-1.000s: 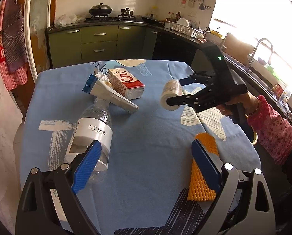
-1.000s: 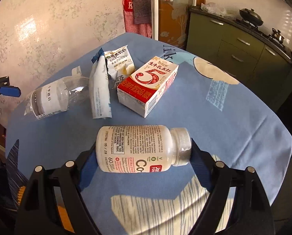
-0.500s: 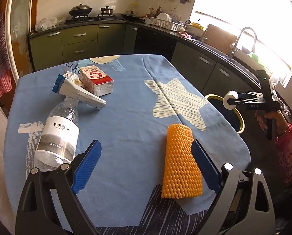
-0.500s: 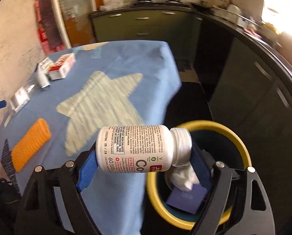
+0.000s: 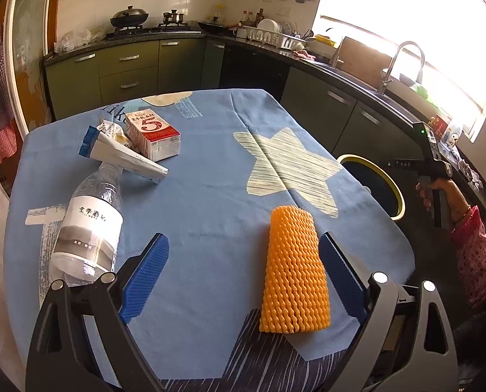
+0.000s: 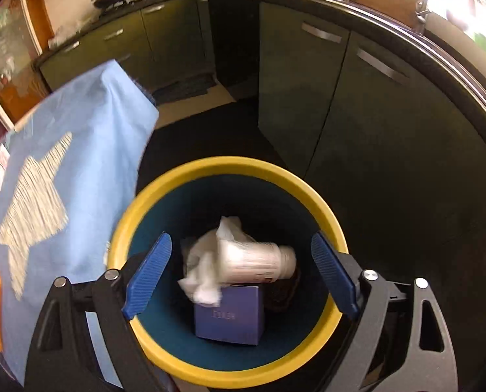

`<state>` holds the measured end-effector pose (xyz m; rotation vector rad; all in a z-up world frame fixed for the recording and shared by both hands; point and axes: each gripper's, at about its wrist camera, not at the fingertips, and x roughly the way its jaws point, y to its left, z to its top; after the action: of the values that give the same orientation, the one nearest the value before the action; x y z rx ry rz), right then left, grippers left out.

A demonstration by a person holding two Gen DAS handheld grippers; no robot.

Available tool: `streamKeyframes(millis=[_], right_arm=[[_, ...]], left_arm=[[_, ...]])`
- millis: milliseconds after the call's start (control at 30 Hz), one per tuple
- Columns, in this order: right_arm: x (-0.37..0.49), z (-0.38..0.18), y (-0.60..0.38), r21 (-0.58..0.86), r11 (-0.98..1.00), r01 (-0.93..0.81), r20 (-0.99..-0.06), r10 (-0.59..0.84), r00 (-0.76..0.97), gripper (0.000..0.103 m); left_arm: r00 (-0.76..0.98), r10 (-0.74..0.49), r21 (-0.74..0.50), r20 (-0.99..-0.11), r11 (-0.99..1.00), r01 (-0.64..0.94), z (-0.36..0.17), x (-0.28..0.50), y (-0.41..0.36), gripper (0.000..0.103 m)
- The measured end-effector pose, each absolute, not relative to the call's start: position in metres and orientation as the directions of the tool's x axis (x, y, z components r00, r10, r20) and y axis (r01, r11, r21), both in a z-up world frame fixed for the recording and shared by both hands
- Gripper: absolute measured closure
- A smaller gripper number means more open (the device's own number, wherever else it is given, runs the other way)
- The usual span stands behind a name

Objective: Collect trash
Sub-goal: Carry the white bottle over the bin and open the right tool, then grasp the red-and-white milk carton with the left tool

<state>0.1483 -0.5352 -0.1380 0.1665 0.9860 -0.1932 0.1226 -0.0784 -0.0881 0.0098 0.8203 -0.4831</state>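
Only in the left wrist view: water bottle (image 5: 87, 225) lying neck away, snack wrapper (image 5: 122, 153), milk carton (image 5: 153, 135), orange foam net (image 5: 293, 271) lengthwise on the blue tablecloth (image 5: 210, 179), between the spread fingers of the left gripper (image 5: 243, 277), gripping nothing. Only in the right wrist view: inside the yellow-rimmed bin (image 6: 164, 189), white pill bottle (image 6: 256, 259) lying crosswise, cap right, blurred, atop tissue (image 6: 203, 271) and purple box (image 6: 228, 317). Right gripper (image 6: 241, 276) poised above, tilted down, jaws released.

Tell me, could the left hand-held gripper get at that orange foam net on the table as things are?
Probably yes. The left hand-held gripper is open, and the orange foam net lies on the blue tablecloth just ahead, close beside its right finger. Nothing lies on it; the water bottle is off to the left.
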Motion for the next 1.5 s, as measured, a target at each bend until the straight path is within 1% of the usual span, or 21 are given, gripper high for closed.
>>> streamKeyframes(millis=[233,400,467,600,667,867,967,1133,1333,1367,1433,1500], right_arm=[[0.109,-0.124,-0.498,0.06,0.981,0.183,-0.813,-0.058,0.58,0.015],[0.099,-0.119,-0.47,0.09,0.989,0.119,-0.804,0.002,0.594,0.014],[0.098,-0.117,-0.46,0.096,0.991,0.096,-0.803,0.02,0.595,0.013],[0.1,-0.111,-0.441,0.095,0.994,0.044,-0.789,0.048,0.612,0.013],[0.102,-0.108,-0.433,0.106,0.994,0.018,-0.777,0.071,0.626,0.012],[0.103,-0.108,-0.409,0.11,0.992,-0.059,-0.758,0.122,0.641,0.011],[0.103,-0.111,-0.402,0.111,0.991,-0.08,-0.754,0.136,0.643,0.011],[0.102,-0.117,-0.399,0.145,0.984,-0.105,-0.75,0.178,0.637,0.011],[0.102,-0.124,-0.403,0.162,0.981,-0.109,-0.751,0.194,0.631,0.011],[0.103,-0.125,-0.404,0.165,0.98,-0.108,-0.751,0.196,0.63,0.011],[0.102,-0.126,-0.405,0.169,0.98,-0.102,-0.753,0.195,0.629,0.011],[0.103,-0.127,-0.407,0.172,0.98,-0.097,-0.754,0.195,0.628,0.011]], left_arm=[[0.572,-0.396,-0.161,-0.718,0.895,0.417,-0.087,0.134,-0.084,0.011],[0.57,-0.36,-0.128,-0.738,0.905,0.406,-0.068,0.164,-0.095,0.011],[0.568,-0.354,-0.139,-0.743,0.912,0.386,-0.058,0.182,-0.096,0.011],[0.549,-0.306,-0.164,-0.778,0.942,0.293,-0.04,0.236,-0.096,0.011],[0.532,-0.268,-0.163,-0.803,0.958,0.236,-0.039,0.264,-0.095,0.011],[0.392,-0.183,-0.165,-0.902,0.983,0.078,-0.069,0.347,-0.091,0.012],[0.329,-0.16,-0.164,-0.931,0.986,0.018,-0.088,0.376,-0.089,0.018],[0.31,-0.09,-0.11,-0.946,0.993,-0.046,-0.11,0.408,-0.089,0.02],[0.267,-0.053,-0.079,-0.962,0.993,-0.087,-0.132,0.433,-0.085,0.026],[0.254,-0.048,-0.074,-0.966,0.993,-0.094,-0.137,0.436,-0.085,0.03],[0.237,-0.044,-0.07,-0.97,0.992,-0.102,-0.143,0.441,-0.083,0.032],[0.23,-0.036,-0.06,-0.972,0.994,-0.095,-0.149,0.445,-0.084,0.038]])
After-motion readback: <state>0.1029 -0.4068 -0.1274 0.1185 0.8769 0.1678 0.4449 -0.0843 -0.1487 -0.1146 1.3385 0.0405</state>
